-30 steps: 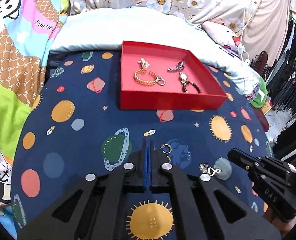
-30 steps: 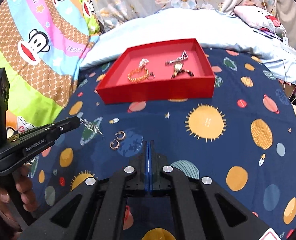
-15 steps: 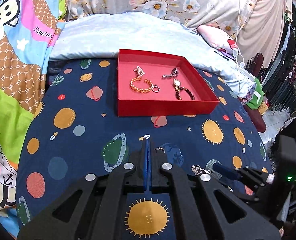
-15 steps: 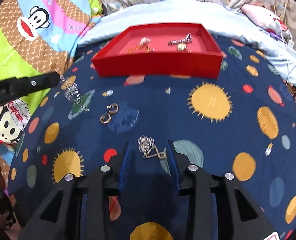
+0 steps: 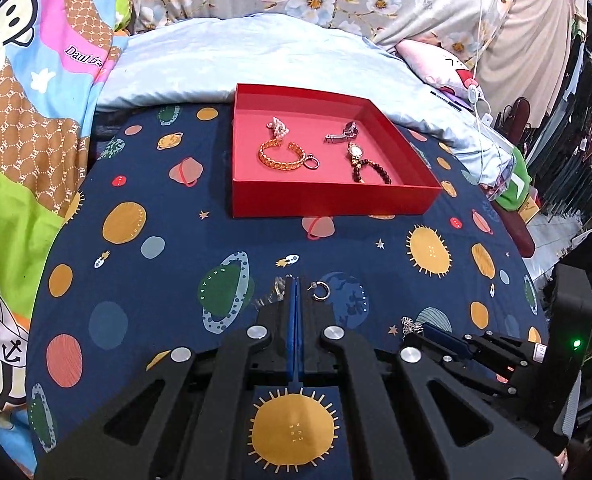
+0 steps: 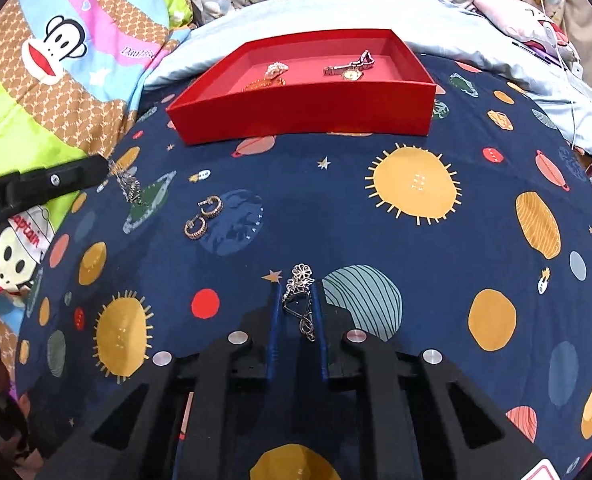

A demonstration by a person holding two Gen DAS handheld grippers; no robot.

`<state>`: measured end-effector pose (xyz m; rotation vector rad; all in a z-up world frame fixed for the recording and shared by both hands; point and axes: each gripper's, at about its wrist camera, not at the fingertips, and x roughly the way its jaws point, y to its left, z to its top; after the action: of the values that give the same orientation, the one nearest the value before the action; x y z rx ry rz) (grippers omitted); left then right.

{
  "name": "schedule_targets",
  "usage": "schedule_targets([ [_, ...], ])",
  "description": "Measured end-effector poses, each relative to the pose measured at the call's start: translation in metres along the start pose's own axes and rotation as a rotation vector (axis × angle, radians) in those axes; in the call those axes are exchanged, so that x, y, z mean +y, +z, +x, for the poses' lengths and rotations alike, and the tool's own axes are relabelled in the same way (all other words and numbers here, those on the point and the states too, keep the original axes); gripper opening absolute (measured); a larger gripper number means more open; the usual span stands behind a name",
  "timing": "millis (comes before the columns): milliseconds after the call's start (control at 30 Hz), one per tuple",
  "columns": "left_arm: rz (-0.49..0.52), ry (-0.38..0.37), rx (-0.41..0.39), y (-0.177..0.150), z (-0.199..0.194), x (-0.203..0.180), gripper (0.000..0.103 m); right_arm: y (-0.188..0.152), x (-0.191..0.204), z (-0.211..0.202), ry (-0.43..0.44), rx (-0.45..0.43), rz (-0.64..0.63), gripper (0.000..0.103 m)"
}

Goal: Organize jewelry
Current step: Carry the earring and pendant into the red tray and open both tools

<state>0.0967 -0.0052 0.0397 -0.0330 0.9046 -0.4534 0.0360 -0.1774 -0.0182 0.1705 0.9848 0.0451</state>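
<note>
A red tray (image 5: 328,200) (image 6: 308,112) at the far side of the bed holds a gold bracelet (image 5: 281,156), a ring, a watch (image 5: 354,152) and a dark bead bracelet. My left gripper (image 5: 294,280) is shut on a thin silver chain (image 6: 129,182) that hangs from its tips above the cloth. Two gold hoop earrings (image 6: 203,216) lie on the cloth just right of it; only one shows in the left wrist view (image 5: 320,291). My right gripper (image 6: 296,296) is open, its fingers either side of a silver flower brooch (image 6: 300,300) lying on the cloth.
A navy planet-print cloth (image 5: 155,280) covers the bed. A pale blue pillow (image 5: 255,52) lies behind the tray. A bright monkey-print quilt (image 6: 55,60) is bunched along the left. Clothes and a green bag (image 5: 516,184) are at the right edge.
My right gripper opened, dropped low and came forward around the brooch, its fingers closer in than half a second ago. My left gripper stayed shut on the chain, lifted above the cloth.
</note>
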Motion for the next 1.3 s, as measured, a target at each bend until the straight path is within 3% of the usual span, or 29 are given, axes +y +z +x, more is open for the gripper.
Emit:
schedule_targets([
  [467,0.031,0.001,-0.043,0.025,-0.006,-0.006,0.000,0.060,-0.004,-0.040,0.031,-0.153,-0.012,0.013],
  [767,0.056,0.003,-0.127,0.081,0.001,-0.013,0.000,0.132,-0.015,-0.036,0.057,-0.231,-0.019,0.013],
  [1033,0.090,0.025,-0.172,0.143,0.043,-0.020,0.000,0.197,-0.018,0.013,0.097,-0.206,-0.017,0.013],
  [1300,0.080,0.022,-0.131,0.180,0.103,-0.010,0.000,0.223,-0.022,0.072,0.090,-0.146,-0.009,0.014],
])
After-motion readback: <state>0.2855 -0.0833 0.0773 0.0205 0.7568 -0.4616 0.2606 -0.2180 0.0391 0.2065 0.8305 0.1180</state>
